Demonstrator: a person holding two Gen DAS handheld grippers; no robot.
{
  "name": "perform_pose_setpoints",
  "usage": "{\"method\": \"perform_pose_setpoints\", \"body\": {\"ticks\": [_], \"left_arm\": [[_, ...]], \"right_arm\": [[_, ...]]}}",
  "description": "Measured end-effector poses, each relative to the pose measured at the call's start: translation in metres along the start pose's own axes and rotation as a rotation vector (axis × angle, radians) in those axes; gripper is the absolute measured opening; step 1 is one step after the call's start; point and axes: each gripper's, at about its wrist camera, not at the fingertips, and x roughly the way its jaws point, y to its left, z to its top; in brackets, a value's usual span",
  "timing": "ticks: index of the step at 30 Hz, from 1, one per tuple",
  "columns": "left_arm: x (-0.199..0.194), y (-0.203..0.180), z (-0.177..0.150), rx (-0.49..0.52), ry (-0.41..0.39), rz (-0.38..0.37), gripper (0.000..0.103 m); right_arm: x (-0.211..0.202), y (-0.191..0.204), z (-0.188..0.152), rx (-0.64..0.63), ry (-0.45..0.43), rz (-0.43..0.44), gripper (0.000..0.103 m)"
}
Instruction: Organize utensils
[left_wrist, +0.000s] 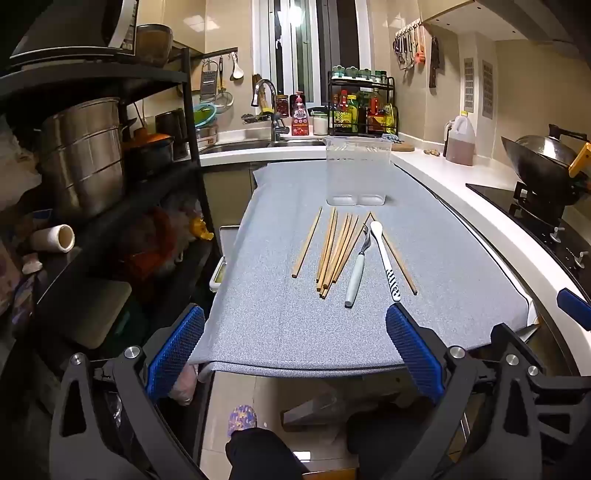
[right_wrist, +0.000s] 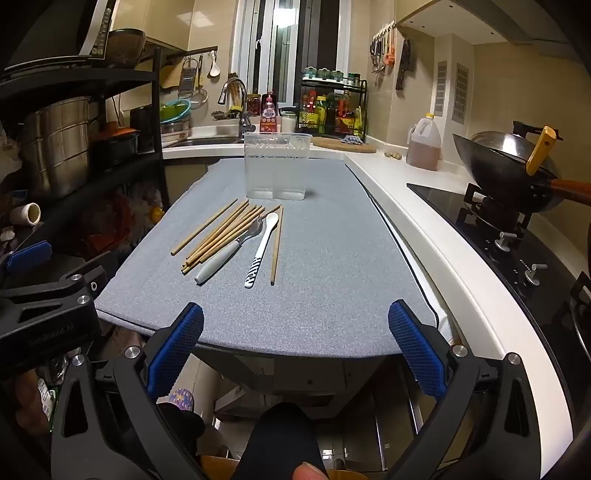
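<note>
Several wooden chopsticks (left_wrist: 334, 251) (right_wrist: 221, 232) lie on a grey mat (left_wrist: 277, 314) (right_wrist: 332, 277). Beside them lie a fork with a white handle (left_wrist: 356, 269) (right_wrist: 225, 254) and a white spoon with a striped handle (left_wrist: 386, 258) (right_wrist: 260, 251). One chopstick (right_wrist: 276, 245) lies apart, right of the spoon. A clear two-compartment holder (left_wrist: 357, 171) (right_wrist: 275, 166) stands upright behind them. My left gripper (left_wrist: 295, 328) is open and empty at the mat's near edge. My right gripper (right_wrist: 295, 325) is open and empty, also at the near edge.
A black shelf rack with steel pots (left_wrist: 81, 155) (right_wrist: 55, 147) stands on the left. A wok on the stove (left_wrist: 546, 158) (right_wrist: 509, 166) and an oil jug (left_wrist: 460, 140) (right_wrist: 424, 142) are on the right counter. The sink and spice rack (left_wrist: 364, 107) are behind.
</note>
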Motion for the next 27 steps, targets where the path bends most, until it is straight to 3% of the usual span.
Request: {"method": "perform_pose_setpoints", "body": {"ticks": [27], "left_arm": [[-0.006,0.013,0.0,-0.003,0.001,-0.003,0.096]], "right_arm": [[0.0,0.0,-0.002,-0.002,0.005,-0.003,0.098]]}}
